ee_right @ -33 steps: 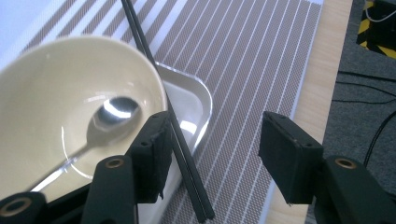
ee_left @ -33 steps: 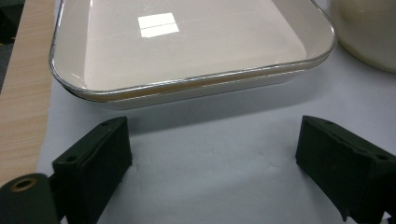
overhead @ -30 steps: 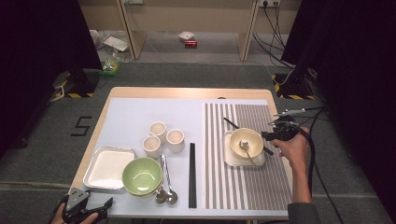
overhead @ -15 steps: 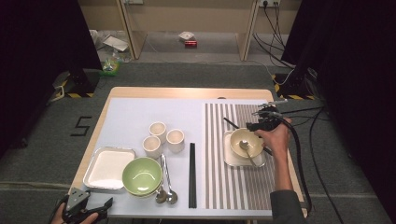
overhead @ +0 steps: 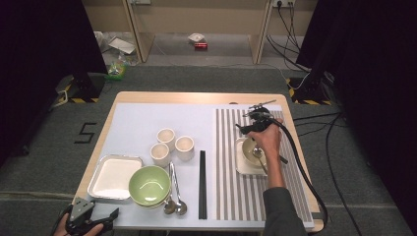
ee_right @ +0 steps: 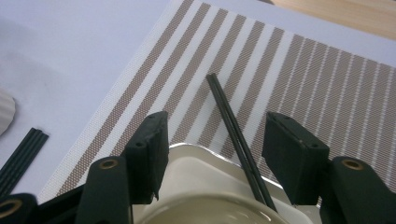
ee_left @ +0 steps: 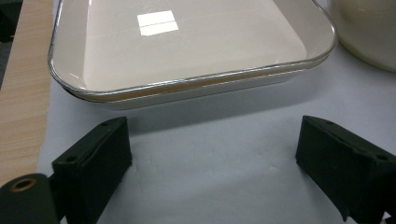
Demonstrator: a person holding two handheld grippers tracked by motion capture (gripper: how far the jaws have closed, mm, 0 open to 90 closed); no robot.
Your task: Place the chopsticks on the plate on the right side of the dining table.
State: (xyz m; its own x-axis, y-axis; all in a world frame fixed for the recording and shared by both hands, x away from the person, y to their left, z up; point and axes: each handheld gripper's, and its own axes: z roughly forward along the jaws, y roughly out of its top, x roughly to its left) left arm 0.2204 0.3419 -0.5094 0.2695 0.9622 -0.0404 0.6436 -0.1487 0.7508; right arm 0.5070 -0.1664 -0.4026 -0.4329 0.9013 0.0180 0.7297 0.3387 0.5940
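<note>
While the right tongs hover spread and empty over the thin black chopsticks leaning on the silver tray's far rim, the step looks like a reach for that pair; their jaws have just been widening. Next they must drop astride the sticks and clench. The left tongs lie released, low before the cream rectangular dish.

Grey carpet floor, perhaps dark curtains

Three white cups cluster behind green bowl; white square tray left of it, two spoons right.
</note>
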